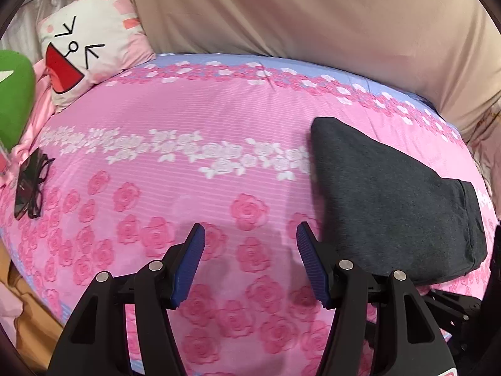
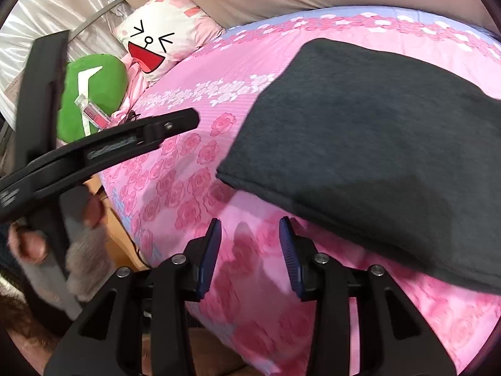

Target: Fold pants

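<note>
Currently: both tools open, empty | left tool (image 1: 250, 235), right tool (image 2: 250, 228) over bed (image 1: 194, 169) | pants (image 1: 388, 197) folded on bed, right of tools | risk: passing tool could snag the fold's near edge and undo it

Your left wrist camera looks steeply down along its fingers at the bed (image 1: 219, 109), close above it, with the pants (image 1: 391, 194) at 3 o'clock. Your right wrist camera sits just as near and as steep, with the pants (image 2: 375, 144) at 1 o'clock. Both views share pants, bedsheet and pillow (image 1: 90, 40) at 10 to 11 o'clock.
</note>
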`<state>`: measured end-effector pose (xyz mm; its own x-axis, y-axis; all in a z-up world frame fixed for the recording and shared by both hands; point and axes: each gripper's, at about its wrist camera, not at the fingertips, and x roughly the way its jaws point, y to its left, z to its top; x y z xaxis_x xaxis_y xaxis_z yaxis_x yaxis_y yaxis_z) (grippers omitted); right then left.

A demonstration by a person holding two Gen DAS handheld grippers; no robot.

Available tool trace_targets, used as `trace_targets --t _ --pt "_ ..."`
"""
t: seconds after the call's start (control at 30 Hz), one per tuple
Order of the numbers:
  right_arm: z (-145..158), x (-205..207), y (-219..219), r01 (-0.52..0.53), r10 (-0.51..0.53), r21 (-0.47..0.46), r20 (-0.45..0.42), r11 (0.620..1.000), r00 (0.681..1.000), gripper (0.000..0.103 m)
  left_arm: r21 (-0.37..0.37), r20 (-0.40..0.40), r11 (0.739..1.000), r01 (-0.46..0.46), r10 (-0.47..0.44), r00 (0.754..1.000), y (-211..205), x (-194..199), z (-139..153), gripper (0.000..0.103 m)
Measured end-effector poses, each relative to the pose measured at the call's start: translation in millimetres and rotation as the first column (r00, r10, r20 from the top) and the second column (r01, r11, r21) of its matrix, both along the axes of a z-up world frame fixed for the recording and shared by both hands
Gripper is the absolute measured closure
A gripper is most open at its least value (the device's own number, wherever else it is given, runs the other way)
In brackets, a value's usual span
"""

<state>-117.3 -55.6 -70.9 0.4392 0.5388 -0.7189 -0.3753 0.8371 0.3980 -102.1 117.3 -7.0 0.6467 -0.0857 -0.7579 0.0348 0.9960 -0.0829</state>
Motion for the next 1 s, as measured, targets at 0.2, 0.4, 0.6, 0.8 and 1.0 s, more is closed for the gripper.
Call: trace_targets --t 0.2,0.4,0.6,0.8,1.0 --pt "8 24 11 0.076 -0.079 0.048 0.055 0.996 0.995 0.054 -0.025 0.014 1.000 -0.001 0.002 1.000 19 -9 4 0.039" --pt "10 40 19 0.112 -0.110 -0.012 0.114 0.994 0.987 0.090 -0.033 0.027 0.999 -0.013 0.014 1.000 29 -11 9 0.039" --pt "21 1 15 -0.021 0.022 -0.010 0.091 1.000 0.996 0.093 -0.026 0.055 1.000 -0.018 0.019 0.998 29 -13 23 0.037" --pt "10 -13 -24 -0.015 0.014 0.026 0.041 1.000 0.999 0.085 -0.038 0.013 0.996 0.080 -0.079 0.997 -12 1 22 0.037" --pt "41 -50 -168 0.387 -0.372 -0.063 0.175 0.920 0.912 0.056 -0.011 0.002 0.976 0.219 -0.219 0.976 -75 -3 19 0.030"
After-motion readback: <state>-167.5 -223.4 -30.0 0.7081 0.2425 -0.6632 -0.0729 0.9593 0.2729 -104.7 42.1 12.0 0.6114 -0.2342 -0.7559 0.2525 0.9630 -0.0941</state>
